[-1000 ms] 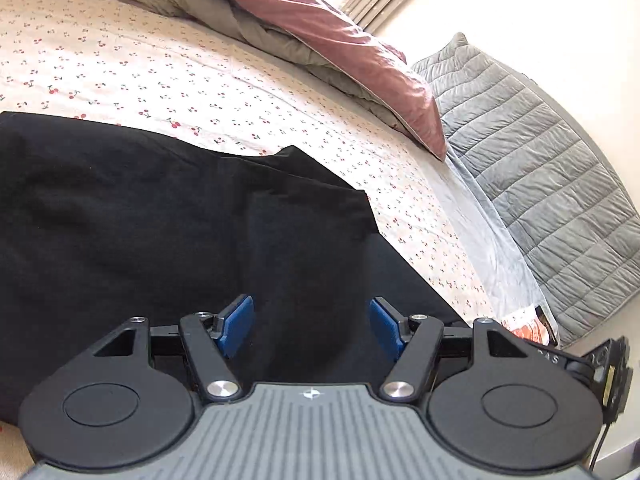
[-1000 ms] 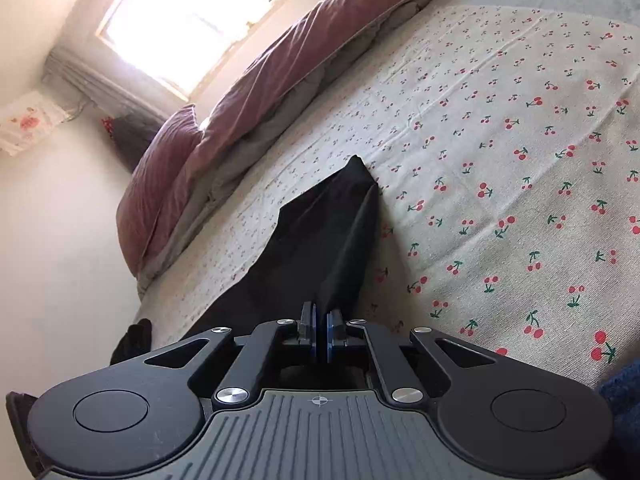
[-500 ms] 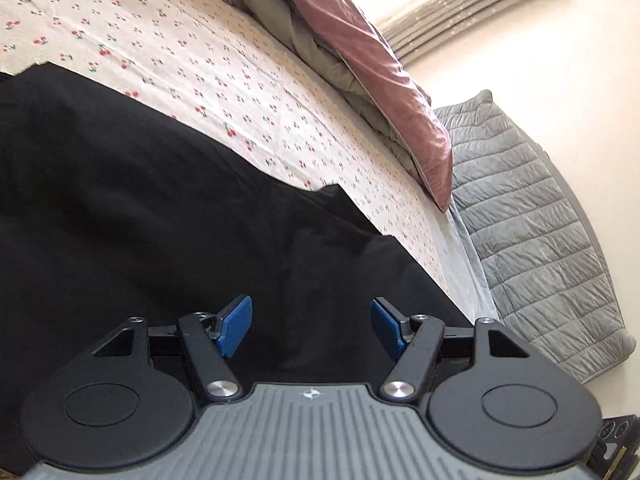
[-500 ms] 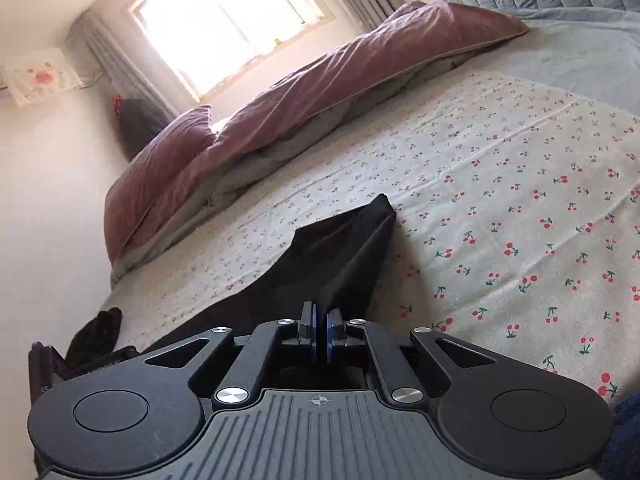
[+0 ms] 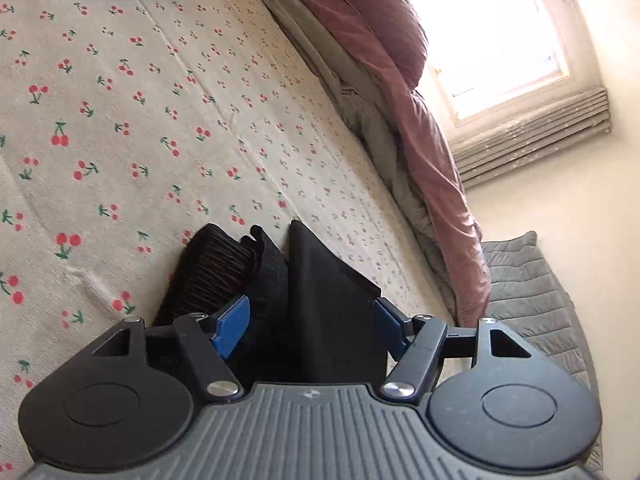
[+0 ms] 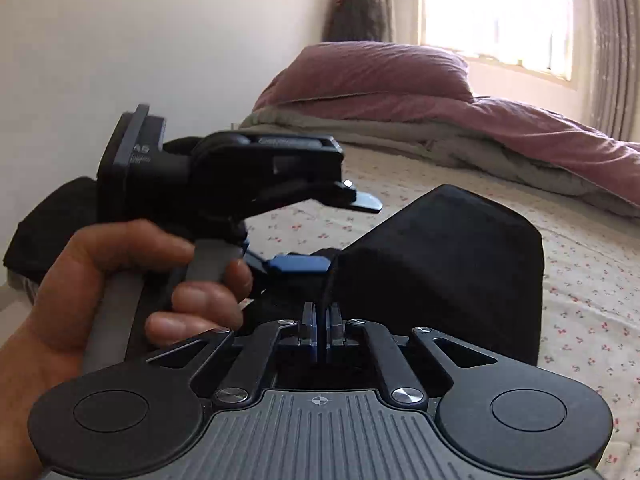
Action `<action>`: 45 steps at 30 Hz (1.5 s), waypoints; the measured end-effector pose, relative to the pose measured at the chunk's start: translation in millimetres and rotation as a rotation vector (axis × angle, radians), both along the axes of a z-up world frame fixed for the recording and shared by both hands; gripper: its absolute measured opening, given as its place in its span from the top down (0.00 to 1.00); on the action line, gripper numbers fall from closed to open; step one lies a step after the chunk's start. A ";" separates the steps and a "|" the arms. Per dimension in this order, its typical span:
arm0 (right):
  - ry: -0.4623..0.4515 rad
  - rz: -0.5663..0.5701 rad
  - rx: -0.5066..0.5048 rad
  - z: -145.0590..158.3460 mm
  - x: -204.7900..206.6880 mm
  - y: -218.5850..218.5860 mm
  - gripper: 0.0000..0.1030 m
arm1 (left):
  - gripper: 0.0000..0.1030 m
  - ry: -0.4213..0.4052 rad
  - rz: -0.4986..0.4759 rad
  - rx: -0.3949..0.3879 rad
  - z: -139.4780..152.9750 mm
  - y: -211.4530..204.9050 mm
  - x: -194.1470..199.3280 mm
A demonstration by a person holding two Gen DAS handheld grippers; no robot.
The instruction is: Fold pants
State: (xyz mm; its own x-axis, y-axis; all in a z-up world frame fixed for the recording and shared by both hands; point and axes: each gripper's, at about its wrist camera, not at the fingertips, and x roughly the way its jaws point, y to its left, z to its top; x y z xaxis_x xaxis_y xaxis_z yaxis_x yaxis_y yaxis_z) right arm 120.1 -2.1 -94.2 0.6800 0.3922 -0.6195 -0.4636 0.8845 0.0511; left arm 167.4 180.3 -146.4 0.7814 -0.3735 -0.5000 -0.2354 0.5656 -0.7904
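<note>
The pants (image 6: 436,264) are black and lie on the bed (image 5: 120,120), partly lifted by the right gripper (image 6: 320,326). Its two blue fingers (image 6: 308,324) are closed together on a fold of the black cloth, and the cloth rises just ahead of the fingers as a dark bulging hump. Left of these fingers a hand (image 6: 100,280) holds the grey handle of the left gripper (image 6: 298,263), which is very near.

In the left wrist view, the left gripper (image 5: 308,326) stands with its blue fingers (image 5: 232,328) apart. The pants (image 5: 320,300) lie between them: a ribbed band near the left finger and a flat smooth panel that reaches to the right finger. I cannot tell if the pads press the cloth; the gap looks wider than the cloth on the left side. Ahead of the fingers the sheet with cherries is bare, and further to the right lies a pink blanket (image 5: 400,80) under the window (image 5: 500,32).
</note>
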 end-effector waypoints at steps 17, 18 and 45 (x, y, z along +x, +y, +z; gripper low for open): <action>0.032 0.059 0.091 -18.0 -14.2 -26.2 0.95 | 0.46 0.031 -0.273 0.203 4.7 -26.3 53.7; 0.031 0.058 0.091 -18.1 -15.2 -27.2 0.95 | 0.46 0.035 -0.275 0.195 1.6 -24.9 54.7; 0.251 0.177 0.251 -42.4 24.8 -8.1 0.92 | 1.00 0.039 -0.136 0.524 15.8 -1.3 35.6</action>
State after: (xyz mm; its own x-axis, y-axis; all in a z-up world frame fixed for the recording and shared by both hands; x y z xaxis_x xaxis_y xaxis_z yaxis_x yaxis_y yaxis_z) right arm 145.0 -10.2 -136.6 0.4279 0.6502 -0.6278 -0.5535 0.7376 0.3868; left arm 203.0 179.1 -130.6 0.7207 -0.1626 -0.6739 -0.1561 0.9091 -0.3863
